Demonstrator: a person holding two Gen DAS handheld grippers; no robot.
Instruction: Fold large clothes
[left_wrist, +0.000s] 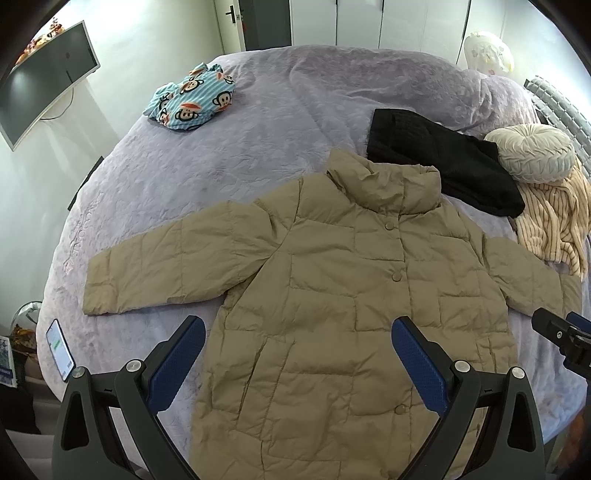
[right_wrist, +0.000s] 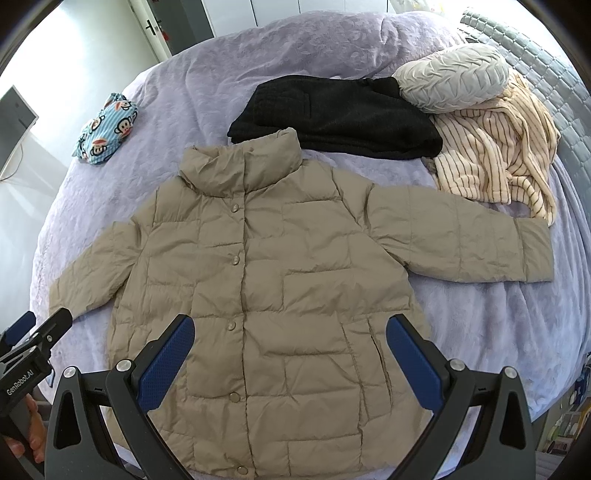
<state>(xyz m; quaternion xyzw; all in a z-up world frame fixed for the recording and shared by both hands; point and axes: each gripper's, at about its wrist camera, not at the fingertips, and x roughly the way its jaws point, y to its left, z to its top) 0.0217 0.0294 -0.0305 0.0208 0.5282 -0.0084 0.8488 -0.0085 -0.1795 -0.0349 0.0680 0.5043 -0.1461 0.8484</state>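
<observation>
A: Start with the grippers. How do they stand?

B: The left gripper (left_wrist: 298, 360) is released, its blue pads (left_wrist: 177, 363) spread wide above the lower part of the jacket, holding nothing. The right gripper (right_wrist: 290, 360) is the same: jaws wide apart, hovering over the jacket's hem area, nothing between them. Each shows at the edge of the other's view (the right one just past the jacket's sleeve end in the left wrist view).

A: And the jacket itself?

B: The tan quilted jacket (left_wrist: 332, 280) lies flat on the bed (left_wrist: 258, 110), front up, snapped closed, collar pointing away from the grippers and both sleeves spread out to the sides.

A: What lies beyond it?

B: A folded black garment (right_wrist: 332, 114) sits just past the collar, its near edge touching or slightly under it. Beside that, a cream striped garment (right_wrist: 495, 155) lies crumpled, with a round pleated cushion (right_wrist: 454, 77) resting on both. Well apart, on the far left of the bed, there's a blue monkey-print bundle (left_wrist: 194, 98).

A: Anything off the bed?

B: A phone (left_wrist: 60, 349) with its screen lit lies at the bed's near left edge, and a monitor (left_wrist: 48, 81) stands by the wall.
</observation>
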